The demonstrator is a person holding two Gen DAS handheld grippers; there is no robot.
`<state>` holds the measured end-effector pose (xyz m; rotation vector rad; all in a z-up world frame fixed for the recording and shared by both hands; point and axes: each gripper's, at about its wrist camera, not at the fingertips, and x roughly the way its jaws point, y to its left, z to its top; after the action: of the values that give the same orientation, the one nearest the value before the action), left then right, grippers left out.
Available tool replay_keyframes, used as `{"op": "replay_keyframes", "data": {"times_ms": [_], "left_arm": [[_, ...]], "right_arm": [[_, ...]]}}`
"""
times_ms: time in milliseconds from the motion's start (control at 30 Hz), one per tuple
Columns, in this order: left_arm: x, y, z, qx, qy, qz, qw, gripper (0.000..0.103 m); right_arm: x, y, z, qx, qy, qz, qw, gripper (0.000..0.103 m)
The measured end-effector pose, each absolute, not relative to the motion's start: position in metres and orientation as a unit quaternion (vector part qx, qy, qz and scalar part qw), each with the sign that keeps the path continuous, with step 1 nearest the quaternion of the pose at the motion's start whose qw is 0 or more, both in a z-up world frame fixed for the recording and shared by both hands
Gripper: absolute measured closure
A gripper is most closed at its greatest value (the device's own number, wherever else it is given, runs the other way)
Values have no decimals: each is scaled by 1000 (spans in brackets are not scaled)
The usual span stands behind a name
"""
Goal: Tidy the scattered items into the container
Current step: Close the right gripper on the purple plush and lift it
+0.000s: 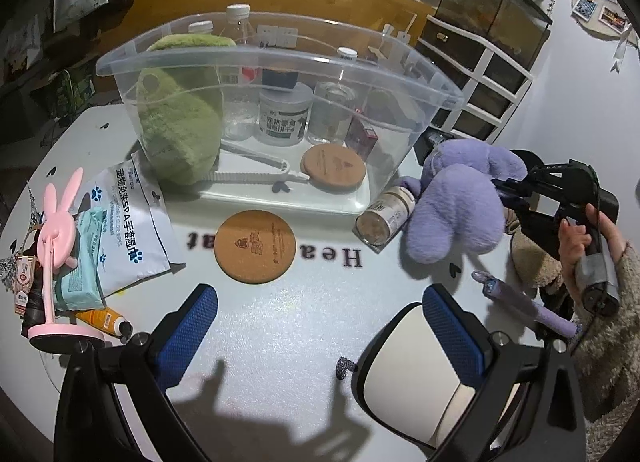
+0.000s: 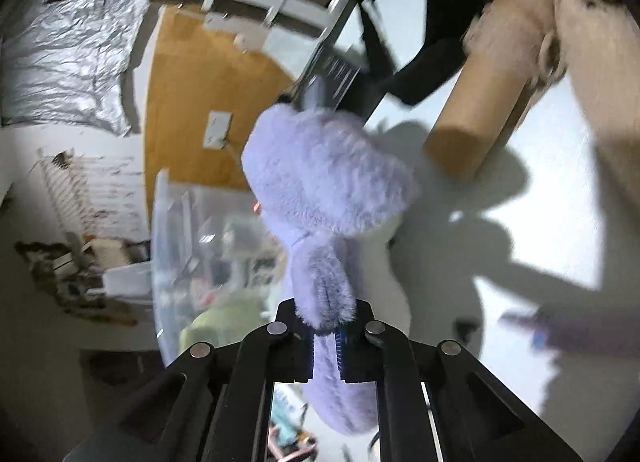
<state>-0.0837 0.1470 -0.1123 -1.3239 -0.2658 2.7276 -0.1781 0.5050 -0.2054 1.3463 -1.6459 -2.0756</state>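
A clear plastic container (image 1: 436,73) stands on the white table and holds a green plush (image 1: 180,117), jars, white tongs and a cork coaster. My right gripper (image 1: 506,191) is shut on a purple plush toy (image 1: 460,197) and holds it just right of the container; in the right wrist view the plush (image 2: 324,173) hangs from the gripper (image 2: 326,346), with the container (image 2: 192,229) to its left. My left gripper (image 1: 320,330) is open and empty above the table, near a loose cork coaster (image 1: 254,246).
A jar on its side (image 1: 386,213) lies by the container's right corner. A white pouch (image 1: 128,221), wipes pack (image 1: 82,258), pink bunny fan (image 1: 56,254) and orange tube (image 1: 104,320) lie left. A purple pen (image 1: 524,304) and a beige plush (image 2: 532,41) lie right.
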Motion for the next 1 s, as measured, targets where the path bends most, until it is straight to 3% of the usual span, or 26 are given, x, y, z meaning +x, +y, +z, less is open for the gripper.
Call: {"op": "replay_keyframes", "data": {"times_ms": [433, 700, 1000], "left_arm": [[-58, 126, -101, -416, -102, 902, 59, 0], [-35, 113, -97, -399, -58, 909, 104, 0], [-3, 118, -88, -354, 70, 914, 185, 0]], "right_arm": [[-163, 423, -186, 507, -557, -631, 184, 93], [-141, 356, -151, 567, -444, -645, 255, 93], [-94, 302, -130, 636, -306, -636, 312, 93]]}}
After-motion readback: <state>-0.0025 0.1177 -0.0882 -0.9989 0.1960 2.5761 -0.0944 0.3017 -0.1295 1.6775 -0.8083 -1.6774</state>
